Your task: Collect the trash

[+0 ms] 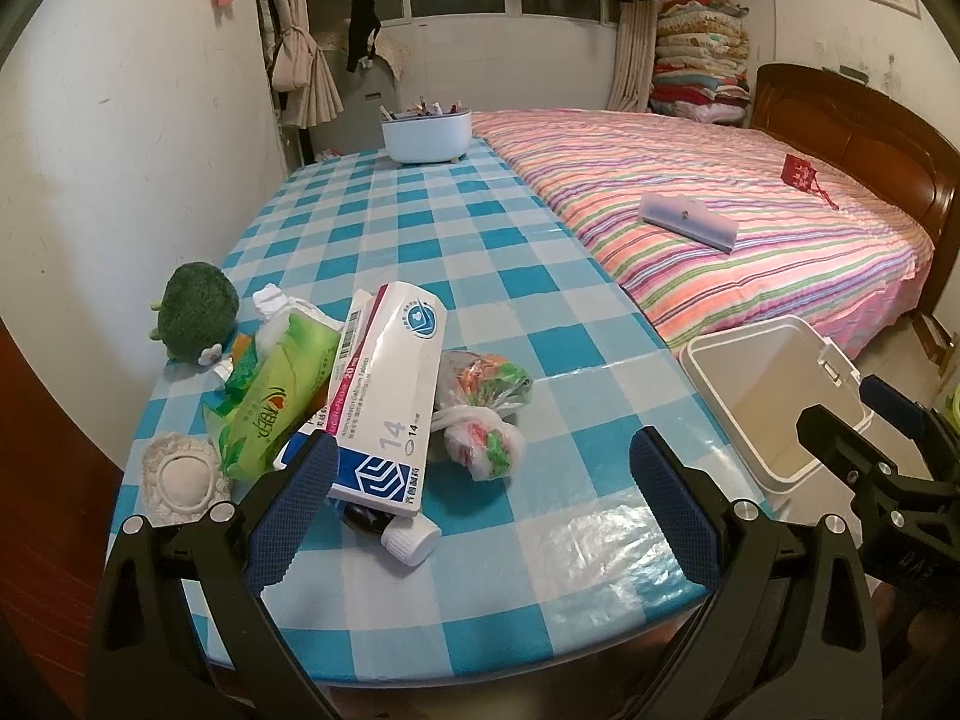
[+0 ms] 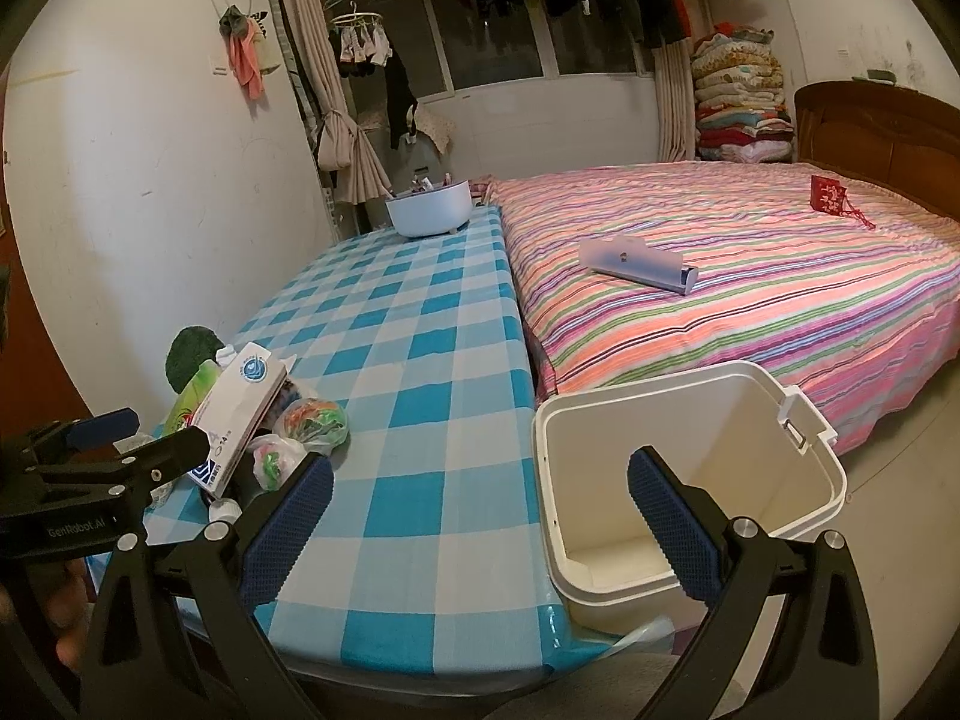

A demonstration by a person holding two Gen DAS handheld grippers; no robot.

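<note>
Both grippers hang spread and empty: the left gripper (image 1: 480, 504) faces the trash heap, nearest the medicine box (image 1: 384, 396) on the checked tablecloth (image 1: 480, 276); the right gripper (image 2: 480, 516) waits beside the white bin (image 2: 690, 420), open-topped below the table edge to catch drops

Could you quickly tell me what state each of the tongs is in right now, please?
Left tongs: open, holding nothing, above the table near the medicine box.
Right tongs: open, holding nothing, by the white bin.
</note>
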